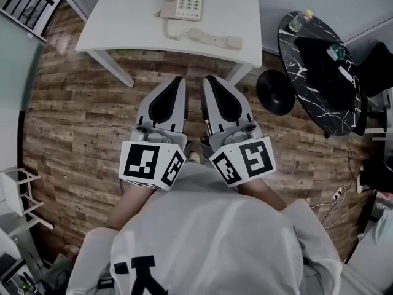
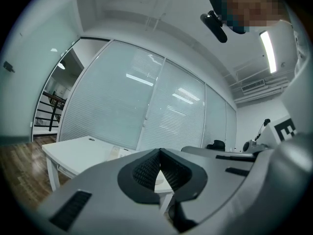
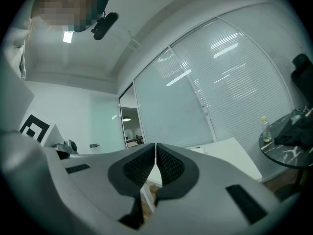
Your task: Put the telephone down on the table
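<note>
A beige telephone (image 1: 182, 0) stands at the far side of the white table (image 1: 123, 23). Its handset (image 1: 215, 39) lies off the cradle on the tabletop, joined by a coiled cord. My left gripper (image 1: 178, 80) and right gripper (image 1: 209, 78) are side by side over the wooden floor, short of the table's near edge, pointing level at it. Both are shut and hold nothing. In the left gripper view the jaws (image 2: 160, 153) meet in front of the table (image 2: 73, 153). The right gripper view shows the jaws (image 3: 155, 148) closed, with the table (image 3: 234, 155) behind them.
A round black marble table (image 1: 319, 72) with a bottle (image 1: 301, 20) and dark items stands to the right. A black round stool base (image 1: 275, 92) sits beside the white table's right leg. A white shelf (image 1: 18, 195) is at left, and cables lie on the floor at right.
</note>
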Available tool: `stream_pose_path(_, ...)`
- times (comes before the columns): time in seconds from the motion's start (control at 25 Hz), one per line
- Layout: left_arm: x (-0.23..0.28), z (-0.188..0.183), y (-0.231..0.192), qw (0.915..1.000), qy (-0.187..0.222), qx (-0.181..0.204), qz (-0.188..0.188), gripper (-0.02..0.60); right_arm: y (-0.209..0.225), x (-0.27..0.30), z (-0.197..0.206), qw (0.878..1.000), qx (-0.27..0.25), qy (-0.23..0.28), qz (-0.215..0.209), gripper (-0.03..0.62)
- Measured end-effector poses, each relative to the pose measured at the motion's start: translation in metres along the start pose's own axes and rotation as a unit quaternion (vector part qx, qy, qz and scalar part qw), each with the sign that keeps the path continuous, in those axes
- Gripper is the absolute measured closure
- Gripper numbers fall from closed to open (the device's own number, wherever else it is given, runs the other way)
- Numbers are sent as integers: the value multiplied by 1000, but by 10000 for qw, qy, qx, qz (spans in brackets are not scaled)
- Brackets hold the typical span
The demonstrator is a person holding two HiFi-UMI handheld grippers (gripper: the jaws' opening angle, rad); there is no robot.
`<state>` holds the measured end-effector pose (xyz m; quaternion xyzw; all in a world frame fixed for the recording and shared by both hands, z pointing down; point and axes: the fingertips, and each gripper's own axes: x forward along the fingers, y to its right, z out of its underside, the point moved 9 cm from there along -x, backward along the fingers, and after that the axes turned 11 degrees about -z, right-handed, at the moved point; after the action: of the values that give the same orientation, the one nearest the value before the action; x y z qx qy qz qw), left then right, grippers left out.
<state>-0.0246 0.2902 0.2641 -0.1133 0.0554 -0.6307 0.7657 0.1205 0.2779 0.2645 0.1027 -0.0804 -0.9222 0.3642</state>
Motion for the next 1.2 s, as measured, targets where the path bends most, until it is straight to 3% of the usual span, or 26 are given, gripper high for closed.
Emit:
stream_pose_path(0.28, -6, -10, -6, 9999, 110, 26, 31, 577, -14, 4, -3, 9998, -168, 18, -71, 562)
stream_pose_path(1.2, 6, -13, -34, 9996, -111, -94, 224, 577, -18, 26, 7, 9994, -86, -188, 266, 568)
